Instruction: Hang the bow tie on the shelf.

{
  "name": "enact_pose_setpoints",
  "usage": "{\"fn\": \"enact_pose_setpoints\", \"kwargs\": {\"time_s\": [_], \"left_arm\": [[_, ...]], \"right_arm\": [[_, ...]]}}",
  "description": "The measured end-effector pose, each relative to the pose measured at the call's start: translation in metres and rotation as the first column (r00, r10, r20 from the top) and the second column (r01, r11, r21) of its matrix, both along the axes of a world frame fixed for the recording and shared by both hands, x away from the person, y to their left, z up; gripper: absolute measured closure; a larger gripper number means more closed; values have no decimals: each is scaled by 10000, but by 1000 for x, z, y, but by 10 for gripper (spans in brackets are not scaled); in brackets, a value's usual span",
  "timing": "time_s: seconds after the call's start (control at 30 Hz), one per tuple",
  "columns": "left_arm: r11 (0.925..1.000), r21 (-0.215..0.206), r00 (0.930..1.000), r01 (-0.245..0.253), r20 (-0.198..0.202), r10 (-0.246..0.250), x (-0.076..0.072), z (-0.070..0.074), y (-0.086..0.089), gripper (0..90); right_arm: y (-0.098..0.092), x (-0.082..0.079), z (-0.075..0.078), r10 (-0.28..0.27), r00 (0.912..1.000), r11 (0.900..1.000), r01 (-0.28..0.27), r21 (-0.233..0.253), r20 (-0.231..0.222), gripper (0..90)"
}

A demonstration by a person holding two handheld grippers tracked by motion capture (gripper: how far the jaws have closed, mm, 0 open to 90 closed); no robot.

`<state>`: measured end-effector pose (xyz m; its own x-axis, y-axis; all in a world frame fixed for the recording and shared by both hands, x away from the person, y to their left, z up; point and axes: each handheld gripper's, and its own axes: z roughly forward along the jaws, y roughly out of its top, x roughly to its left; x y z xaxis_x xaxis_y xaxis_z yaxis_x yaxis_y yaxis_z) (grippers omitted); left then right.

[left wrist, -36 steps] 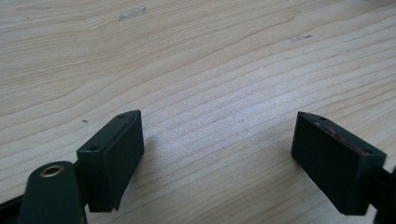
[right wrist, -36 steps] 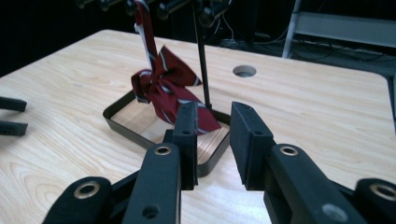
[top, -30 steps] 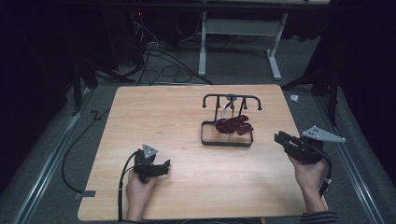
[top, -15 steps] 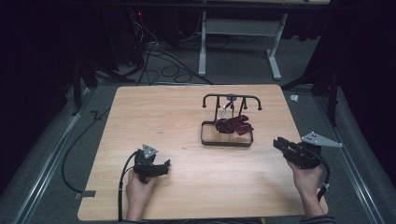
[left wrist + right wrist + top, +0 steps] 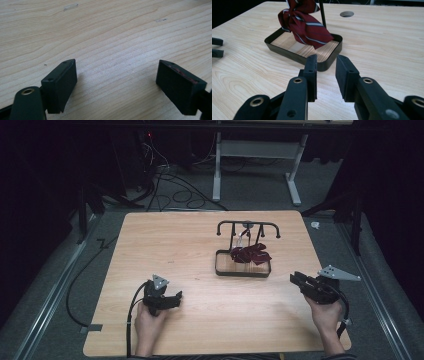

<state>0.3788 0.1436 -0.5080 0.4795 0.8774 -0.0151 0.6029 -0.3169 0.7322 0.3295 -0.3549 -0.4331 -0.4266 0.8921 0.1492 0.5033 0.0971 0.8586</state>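
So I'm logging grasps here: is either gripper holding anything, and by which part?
Nothing is held. The left gripper has its jaws wide apart over bare table. The right gripper, jaws slightly apart, points at the tie on its stand without touching it.

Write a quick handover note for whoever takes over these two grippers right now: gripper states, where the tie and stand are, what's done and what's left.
Left gripper: open wide, empty, low over bare wood at the near left of the table.
Right gripper: jaws slightly apart, empty, pointed at the stand from the near right.
Red striped tie: bunched and hanging on the black stand, over its tray.
Done: nothing gripped yet.
Left: probably close in on the tie and grasp it.
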Motion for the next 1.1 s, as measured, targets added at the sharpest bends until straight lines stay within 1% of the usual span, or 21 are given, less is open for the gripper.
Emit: {"fn": "enact_pose_setpoints", "kwargs": {"time_s": [0.1,0.33,0.43,0.73,0.97,1.1], "left_arm": [[10000,-1,10000,-1,0,1,0,0,0,174],[10000,-2,10000,0,-1,0,0,0,0,174],[10000,-4,10000,-2,1,2,0,0,0,174],[10000,-3,10000,6,-12,-6,0,0,0,174],[10000,-1,10000,-1,-1,1,0,0,0,174],[10000,1,10000,7,-11,-7,0,0,0,174]], "right_arm": [[0,1,-5,13,9999,10000,-13,2,-137,721],[2,3,-10,8,9997,10000,-9,-58,-262,719],[3,6,-13,1,9996,10000,-4,-95,-295,718],[10,14,-25,-2,9983,9997,-12,-230,-584,717],[13,18,-33,-12,9965,9995,-15,-320,-833,713],[16,21,-37,55,9954,9981,-112,-598,-956,711]]}}
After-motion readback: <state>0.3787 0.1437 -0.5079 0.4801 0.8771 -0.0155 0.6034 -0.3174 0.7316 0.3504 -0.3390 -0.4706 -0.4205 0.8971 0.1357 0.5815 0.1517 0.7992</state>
